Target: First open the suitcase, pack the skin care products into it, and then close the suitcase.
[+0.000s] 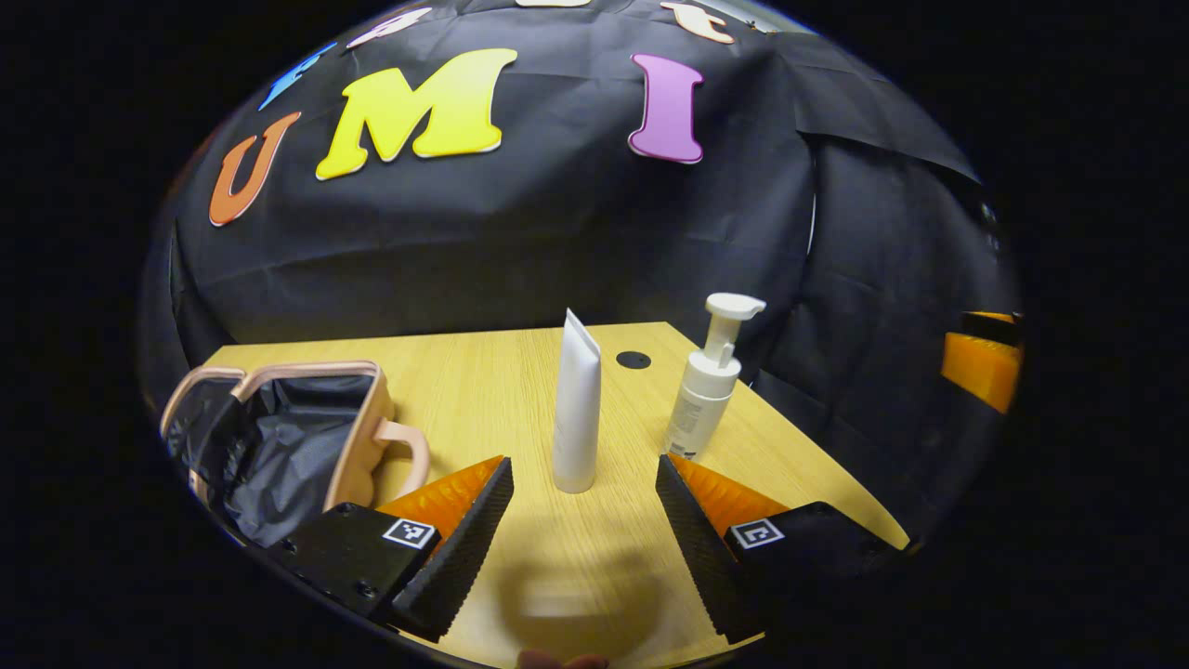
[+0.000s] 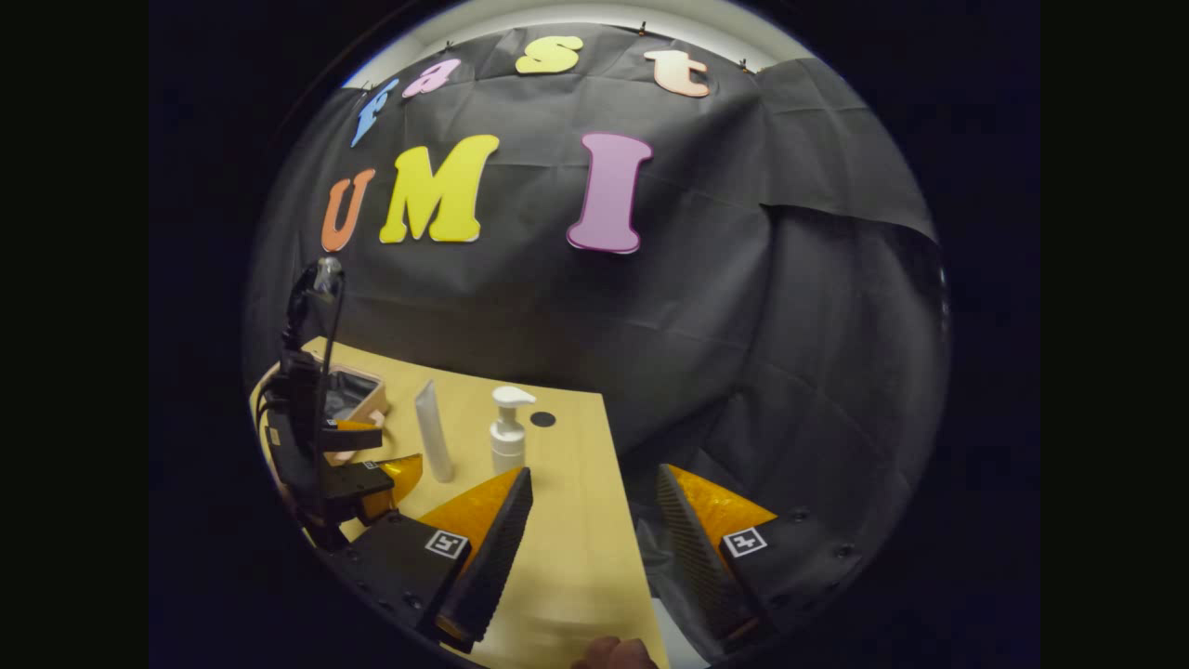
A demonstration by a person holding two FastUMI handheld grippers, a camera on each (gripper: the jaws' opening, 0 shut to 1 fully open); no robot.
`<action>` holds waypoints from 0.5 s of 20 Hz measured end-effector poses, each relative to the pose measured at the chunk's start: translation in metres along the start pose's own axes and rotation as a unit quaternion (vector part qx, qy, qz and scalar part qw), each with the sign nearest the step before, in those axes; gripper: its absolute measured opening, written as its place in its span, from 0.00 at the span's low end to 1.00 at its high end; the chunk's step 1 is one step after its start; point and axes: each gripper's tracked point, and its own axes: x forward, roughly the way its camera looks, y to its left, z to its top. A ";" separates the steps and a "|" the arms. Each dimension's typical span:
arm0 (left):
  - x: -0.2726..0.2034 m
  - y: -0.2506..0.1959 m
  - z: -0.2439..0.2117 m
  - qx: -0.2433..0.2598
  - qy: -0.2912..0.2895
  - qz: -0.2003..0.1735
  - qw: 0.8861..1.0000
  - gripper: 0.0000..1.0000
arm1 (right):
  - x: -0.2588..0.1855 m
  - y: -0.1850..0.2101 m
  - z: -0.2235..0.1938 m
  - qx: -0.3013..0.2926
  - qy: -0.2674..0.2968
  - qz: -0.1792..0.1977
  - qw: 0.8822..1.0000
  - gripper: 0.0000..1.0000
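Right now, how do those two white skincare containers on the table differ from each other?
The tube is a slim, plain column standing on its cap, with a flat crimped end on top; the pump bottle is rounder and carries a pump head with a spout on top. The tube stands nearer the open suitcase; the pump bottle stands nearer the table's far corner. Both are white, upright, and not yet packed.

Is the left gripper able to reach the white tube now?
Probably yes. The left gripper is open, the tube stands upright just ahead between its fingers, and only bare table lies between.
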 end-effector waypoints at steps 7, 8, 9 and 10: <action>0.072 0.017 -0.025 -0.019 0.017 0.038 0.999 0.99 | 0.016 -0.016 -0.032 -0.004 0.037 -0.007 0.999 0.81; 0.078 0.017 -0.023 -0.018 0.016 0.038 0.999 0.99 | 0.019 -0.014 -0.033 -0.003 0.040 -0.005 0.999 0.81; 0.084 0.019 -0.020 -0.014 0.015 0.038 0.999 0.99 | 0.021 -0.014 -0.034 -0.001 0.041 -0.003 0.999 0.81; 0.088 0.019 -0.020 -0.011 0.017 0.038 0.999 0.99 | 0.024 -0.012 -0.033 0.001 0.041 -0.002 0.999 0.81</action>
